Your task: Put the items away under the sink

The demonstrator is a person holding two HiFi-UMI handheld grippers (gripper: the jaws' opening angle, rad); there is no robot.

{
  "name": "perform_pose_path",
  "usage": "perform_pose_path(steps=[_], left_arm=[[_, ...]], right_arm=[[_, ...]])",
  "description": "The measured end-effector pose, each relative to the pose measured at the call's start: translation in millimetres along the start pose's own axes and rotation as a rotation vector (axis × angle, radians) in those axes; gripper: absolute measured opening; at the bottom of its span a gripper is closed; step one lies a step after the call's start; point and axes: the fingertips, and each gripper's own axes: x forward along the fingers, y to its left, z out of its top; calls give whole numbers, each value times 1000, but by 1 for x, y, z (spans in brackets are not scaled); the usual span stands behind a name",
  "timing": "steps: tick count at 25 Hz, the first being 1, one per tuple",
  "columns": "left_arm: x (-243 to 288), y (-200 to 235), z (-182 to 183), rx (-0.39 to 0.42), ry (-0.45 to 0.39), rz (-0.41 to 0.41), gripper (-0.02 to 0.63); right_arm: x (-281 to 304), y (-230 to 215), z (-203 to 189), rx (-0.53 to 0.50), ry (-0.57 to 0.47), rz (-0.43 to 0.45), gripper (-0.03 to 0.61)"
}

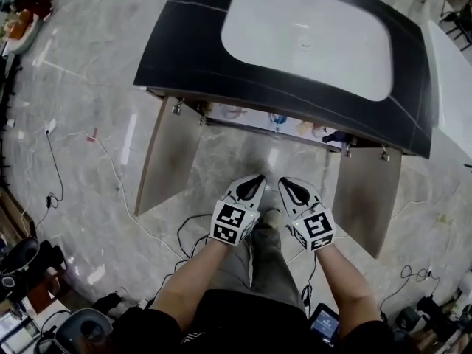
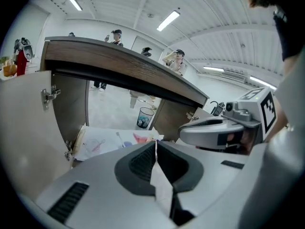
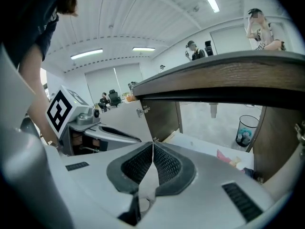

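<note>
The left claw (image 2: 156,143) and right claw (image 3: 152,143) are both pressed together and empty, with the items (image 1: 274,119) lying in the cabinet (image 2: 71,106) under the sink (image 1: 306,35), so a careless swing could bang an open door (image 1: 168,153).
</note>
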Motion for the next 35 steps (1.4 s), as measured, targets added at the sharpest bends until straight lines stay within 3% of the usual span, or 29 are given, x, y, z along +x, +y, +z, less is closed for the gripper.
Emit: perform_pose_path(steps=[11,20,28,35], left_arm=[[-47,-44,51,130,13,-113,17],[-83,-57,89,180,-39,-99,17],[-104,-71,118,193,-98,-80,17],[-118,-76,128,202,-115,-74,17]], right_arm=[[-45,36,47,-6,-13,72,38],[-82,53,89,-9,-58,102,37],[-106,62,128,-52,-109,73,37],[-115,64,131,-34,-110,55,37]])
